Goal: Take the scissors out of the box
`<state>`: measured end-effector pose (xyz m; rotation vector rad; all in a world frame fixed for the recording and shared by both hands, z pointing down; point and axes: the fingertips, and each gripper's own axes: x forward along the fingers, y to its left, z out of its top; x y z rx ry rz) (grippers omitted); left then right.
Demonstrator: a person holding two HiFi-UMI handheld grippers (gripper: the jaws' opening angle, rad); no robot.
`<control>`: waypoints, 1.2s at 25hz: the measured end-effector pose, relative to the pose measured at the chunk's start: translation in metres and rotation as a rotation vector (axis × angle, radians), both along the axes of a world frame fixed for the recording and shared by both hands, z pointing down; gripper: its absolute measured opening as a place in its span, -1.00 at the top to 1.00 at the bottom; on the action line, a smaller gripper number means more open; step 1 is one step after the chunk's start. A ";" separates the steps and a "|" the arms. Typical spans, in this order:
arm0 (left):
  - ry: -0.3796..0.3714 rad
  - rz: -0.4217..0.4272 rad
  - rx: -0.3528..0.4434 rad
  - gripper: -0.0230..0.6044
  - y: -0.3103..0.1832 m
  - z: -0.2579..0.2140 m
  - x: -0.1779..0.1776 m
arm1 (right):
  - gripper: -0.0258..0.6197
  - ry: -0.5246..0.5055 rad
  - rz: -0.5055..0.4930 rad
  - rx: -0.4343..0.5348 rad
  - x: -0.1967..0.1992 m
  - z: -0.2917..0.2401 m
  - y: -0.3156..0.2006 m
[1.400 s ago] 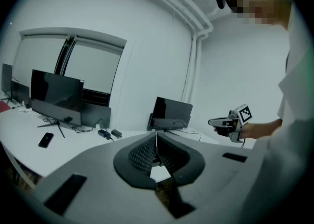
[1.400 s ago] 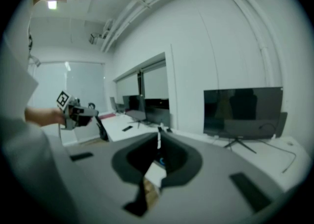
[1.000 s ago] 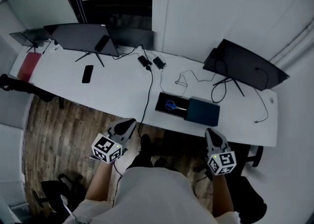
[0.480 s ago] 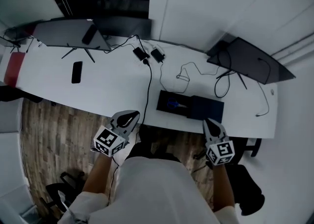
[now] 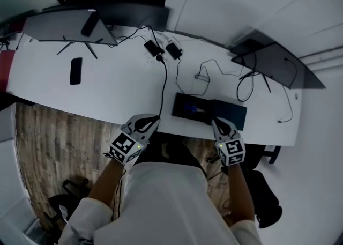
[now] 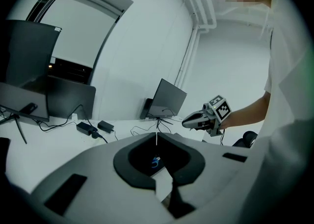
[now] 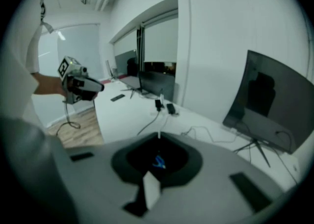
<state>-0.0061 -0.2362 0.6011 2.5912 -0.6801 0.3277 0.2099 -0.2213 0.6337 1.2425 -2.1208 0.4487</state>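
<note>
An open black box (image 5: pixel 182 107) lies near the white desk's front edge, with blue-handled scissors (image 5: pixel 188 109) inside. Its dark blue lid (image 5: pixel 235 115) lies against its right side. My left gripper (image 5: pixel 150 121) hovers shut at the desk's front edge, left of the box. My right gripper (image 5: pixel 219 124) is shut and empty, its tip over the lid's near edge. In the left gripper view the scissors (image 6: pixel 155 161) show through the hole behind the shut jaw tips (image 6: pixel 157 137). The right gripper view frames the scissors (image 7: pixel 159 161) the same way.
Two dark monitors (image 5: pixel 64 27) (image 5: pixel 278 64) stand on the desk (image 5: pixel 118 91). A black phone (image 5: pixel 75 71), two power adapters (image 5: pixel 159 51) and loose cables (image 5: pixel 201 80) lie behind the box. Wooden floor and a dark chair (image 5: pixel 262 198) are below the desk.
Both grippers have moved forward and down toward the desk. The right one has come from below the desk edge to over the lid; the left one has reached the desk edge.
</note>
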 end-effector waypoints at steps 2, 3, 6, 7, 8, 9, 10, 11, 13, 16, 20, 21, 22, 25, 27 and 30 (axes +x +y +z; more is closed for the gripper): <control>-0.001 0.000 -0.009 0.81 -0.004 0.007 0.001 | 0.82 0.013 -0.028 -0.041 -0.004 0.015 -0.007; 0.001 -0.002 -0.012 0.81 -0.006 0.009 0.001 | 0.82 0.020 -0.043 -0.063 -0.006 0.024 -0.010; 0.004 -0.017 -0.029 0.81 -0.013 0.016 0.004 | 0.82 0.036 -0.089 -0.126 -0.012 0.049 -0.019; 0.005 -0.026 -0.034 0.81 -0.015 0.018 0.005 | 0.82 0.042 -0.104 -0.148 -0.013 0.058 -0.021; 0.006 -0.035 -0.036 0.81 -0.017 0.020 0.006 | 0.82 0.049 -0.120 -0.171 -0.015 0.066 -0.023; 0.008 -0.045 -0.040 0.81 -0.020 0.022 0.007 | 0.81 0.057 -0.137 -0.193 -0.016 0.075 -0.024; 0.011 -0.056 -0.045 0.81 -0.021 0.023 0.008 | 0.81 0.064 -0.155 -0.214 -0.018 0.083 -0.026; 0.016 -0.067 -0.050 0.81 -0.023 0.024 0.009 | 0.81 0.073 -0.173 -0.234 -0.019 0.091 -0.027; 0.021 -0.084 -0.059 0.81 -0.026 0.028 0.011 | 0.81 0.096 -0.211 -0.274 -0.020 0.110 -0.030; 0.019 -0.106 -0.076 0.81 -0.028 0.037 0.014 | 0.79 0.135 -0.279 -0.328 -0.026 0.133 -0.034; 0.019 -0.135 -0.104 0.81 -0.028 0.048 0.017 | 0.58 0.196 -0.372 -0.393 -0.035 0.162 -0.037; 0.020 -0.143 -0.111 0.81 -0.028 0.051 0.017 | 0.58 0.214 -0.394 -0.404 -0.037 0.168 -0.038; 0.022 -0.151 -0.120 0.81 -0.027 0.053 0.017 | 0.58 0.232 -0.415 -0.414 -0.038 0.174 -0.038; 0.029 -0.171 -0.138 0.81 -0.029 0.061 0.017 | 0.56 0.282 -0.475 -0.457 -0.042 0.193 -0.038; 0.025 -0.179 -0.138 0.81 -0.030 0.066 0.015 | 0.51 0.319 -0.514 -0.494 -0.043 0.207 -0.036; 0.018 -0.191 -0.121 0.81 -0.033 0.069 0.012 | 0.44 0.364 -0.544 -0.545 -0.042 0.225 -0.032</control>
